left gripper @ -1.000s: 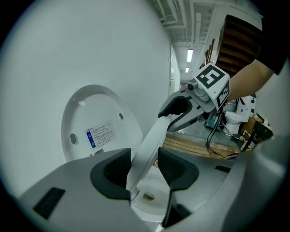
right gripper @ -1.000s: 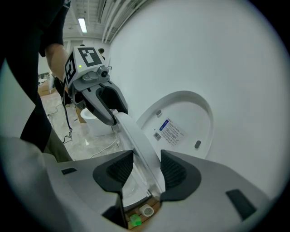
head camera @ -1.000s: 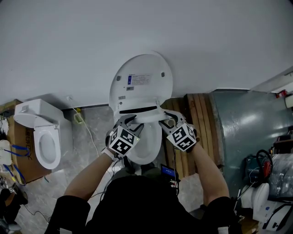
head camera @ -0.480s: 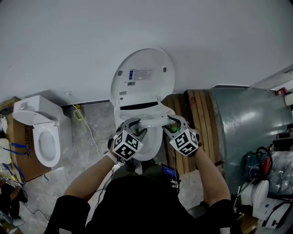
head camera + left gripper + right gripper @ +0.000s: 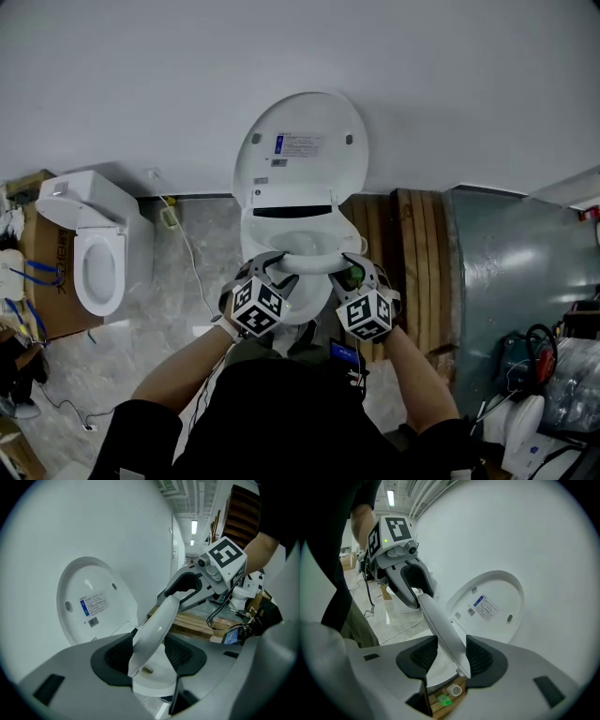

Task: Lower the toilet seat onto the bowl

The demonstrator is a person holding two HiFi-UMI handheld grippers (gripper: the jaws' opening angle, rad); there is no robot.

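Left claw (image 5: 267, 262) and right claw (image 5: 349, 267) stand wide around the white plastic toilet seat (image 5: 302, 265), unclamped, left jaws just opening further; white ceramic bowl (image 5: 298, 305) just below, upright white lid (image 5: 302, 150) beyond against the pale wall (image 5: 422, 84); grey stone floor (image 5: 202, 272), wooden pallet (image 5: 417, 253) beside the right claw; seat and claws sit lower than a second ago

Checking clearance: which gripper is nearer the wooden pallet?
Right. The right gripper is beside the pallet; the left gripper, jaws just opening around the seat, is across the bowl.
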